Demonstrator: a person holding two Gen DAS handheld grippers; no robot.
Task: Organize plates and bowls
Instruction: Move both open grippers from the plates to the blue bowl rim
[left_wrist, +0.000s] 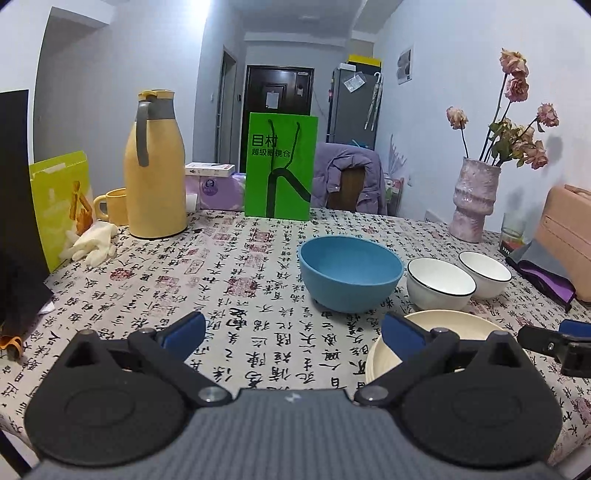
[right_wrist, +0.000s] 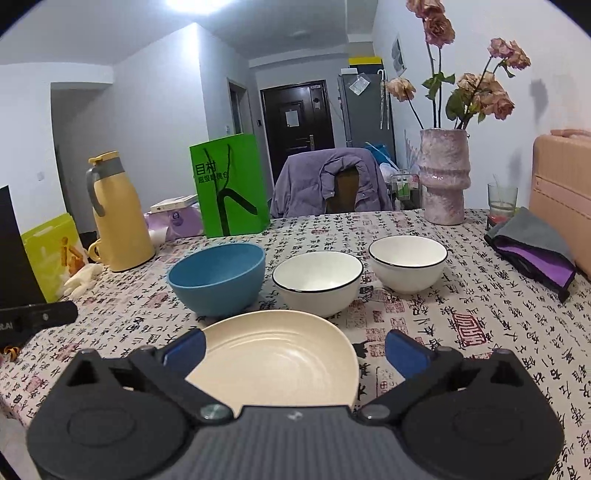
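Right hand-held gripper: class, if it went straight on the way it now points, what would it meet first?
Most likely the cream plate, which lies directly ahead between the open fingers of the right hand-held gripper. Beyond it stands a white bowl. Depth is unclear; aimed higher, it could pass over the plate.

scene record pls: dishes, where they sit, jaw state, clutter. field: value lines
dishes: blue bowl, two white bowls, cream plate
layout: bowls in a row, unstacked; plate nearest, in front of them
surface: printed tablecloth
left gripper: jaws open, empty
right gripper: jaws open, over plate, not gripping
clutter: yellow jug, green bag, vase
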